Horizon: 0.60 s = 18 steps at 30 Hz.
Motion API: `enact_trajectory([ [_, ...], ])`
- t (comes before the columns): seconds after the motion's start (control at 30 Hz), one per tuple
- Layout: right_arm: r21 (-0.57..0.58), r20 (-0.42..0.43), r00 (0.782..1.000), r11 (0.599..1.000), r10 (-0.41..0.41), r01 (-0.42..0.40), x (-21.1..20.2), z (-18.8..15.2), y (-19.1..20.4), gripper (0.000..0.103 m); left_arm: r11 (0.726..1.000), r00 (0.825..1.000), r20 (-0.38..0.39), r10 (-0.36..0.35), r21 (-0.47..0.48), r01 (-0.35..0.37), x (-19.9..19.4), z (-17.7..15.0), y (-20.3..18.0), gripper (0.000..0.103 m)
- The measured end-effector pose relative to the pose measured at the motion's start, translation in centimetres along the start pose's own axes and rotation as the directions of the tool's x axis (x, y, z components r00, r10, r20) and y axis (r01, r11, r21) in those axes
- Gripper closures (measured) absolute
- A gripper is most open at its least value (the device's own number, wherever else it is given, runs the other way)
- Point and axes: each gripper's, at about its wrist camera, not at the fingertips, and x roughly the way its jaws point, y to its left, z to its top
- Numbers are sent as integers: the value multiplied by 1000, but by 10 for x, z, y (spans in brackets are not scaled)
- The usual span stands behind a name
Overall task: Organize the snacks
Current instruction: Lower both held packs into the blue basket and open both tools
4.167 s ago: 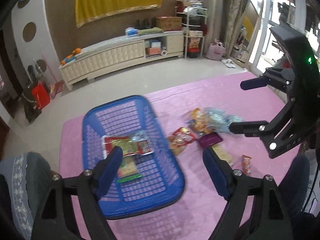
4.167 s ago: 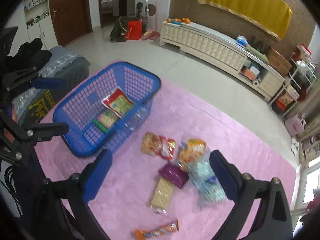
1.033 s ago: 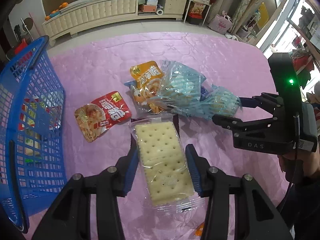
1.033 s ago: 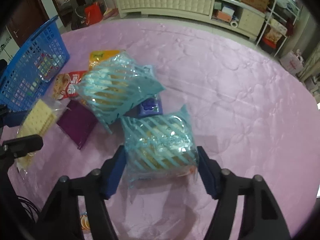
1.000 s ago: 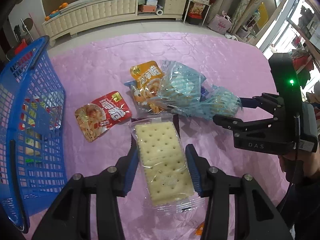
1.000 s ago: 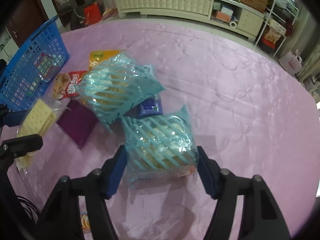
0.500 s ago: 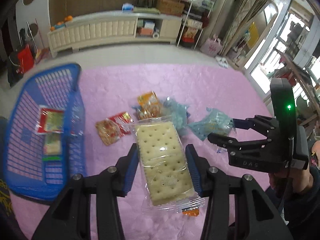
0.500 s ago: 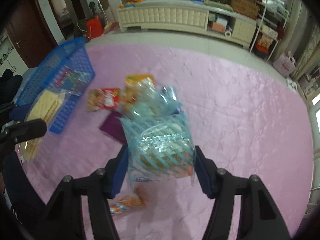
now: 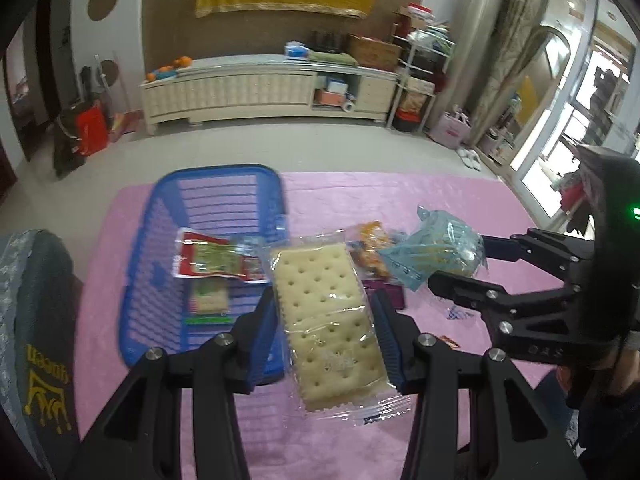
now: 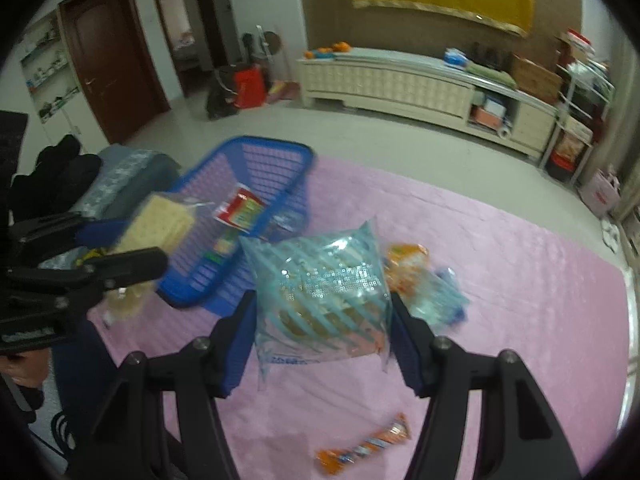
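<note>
Left gripper (image 9: 326, 316): fingers closed partway on a clear-wrapped pack of pale square crackers (image 9: 326, 312), pads pressing both long edges, pack raised clear of the pink quilted bench cover (image 9: 460, 196).

Right gripper (image 10: 322, 326): fingers closed, at a wider setting, on a puffy light-blue striped plastic snack bag (image 10: 322, 292), also raised off the bench. Same bag visible in the left view (image 9: 436, 254), between the right gripper's fingers.

Blue slotted plastic basket (image 9: 138, 268): on the bench at the left side, holding a red-and-green flat packet (image 9: 208, 258) and a smaller green-edged packet (image 9: 210, 298).

On the cover, not yet collected: an orange snack pouch (image 10: 406, 258), a second light-blue bag (image 10: 438, 300) touching it, a dark purple packet (image 9: 386, 294), and a long orange-wrapped bar (image 10: 364, 448) near the front edge.

Step in hand, as judged: carrying both held snacks toward the basket.

Recommendations:
- Bring the cracker pack fully over the basket's open floor before opening the fingers; release low to avoid breaking the crackers.
- Keep the pack level; thin wrapper could slip between the pads if tilted.
- Deliver one gripper at a time, left first as nearer, to avoid the two grippers meeting over the rim.
- Hold the puffy bag without further squeeze; air-filled, likely to burst or pop out sideways.
- Lay the bag beside, not on, the crackers.
</note>
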Motion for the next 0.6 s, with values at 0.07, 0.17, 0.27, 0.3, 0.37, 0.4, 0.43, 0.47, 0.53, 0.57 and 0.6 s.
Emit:
enact_trajectory([
  [0.07, -23, 4, 1000, 1000, 14, -14, 4, 7, 15, 37, 1000, 1000, 4, 15, -2, -15, -3, 0, 10, 59],
  [0.17, -55, 6, 1000, 998, 28, -28, 11, 19, 38, 37, 999, 1000, 2, 30, -19, -30, -8, 0, 31, 59],
  [0.27, -82, 1, 999, 996, 35, -35, 21, 29, 57, 37, 998, 999, 1, 52, -30, -52, -7, 2, 51, 59],
  [0.3, -90, -3, 999, 995, 36, -36, 25, 33, 62, 37, 998, 998, 1, 57, -35, -57, -9, 2, 56, 59],
  [0.37, -103, -15, 999, 994, 37, -38, 33, 38, 72, 37, 997, 998, -4, 60, -45, -60, -8, 2, 66, 59],
  [0.4, -109, -21, 999, 993, 37, -39, 39, 40, 75, 37, 997, 998, -7, 61, -52, -61, -7, 2, 73, 59],
  [0.43, -115, -27, 999, 993, 36, -39, 42, 41, 79, 37, 996, 998, -8, 62, -56, -63, -6, 2, 76, 59],
  [0.47, -123, -37, 999, 992, 34, -38, 50, 43, 83, 37, 996, 998, -10, 64, -59, -64, -5, 2, 82, 59],
  [0.53, -114, -41, 999, 993, 33, -38, 59, 44, 89, 37, 996, 998, -15, 57, -65, -58, -1, 2, 93, 59],
  [0.57, -119, -49, 998, 992, 33, -38, 65, 45, 92, 37, 996, 998, -17, 56, -68, -57, -1, 2, 95, 59],
  [0.6, -123, -56, 998, 992, 31, -37, 68, 45, 95, 37, 996, 998, -20, 56, -74, -57, 1, 1, 100, 59],
])
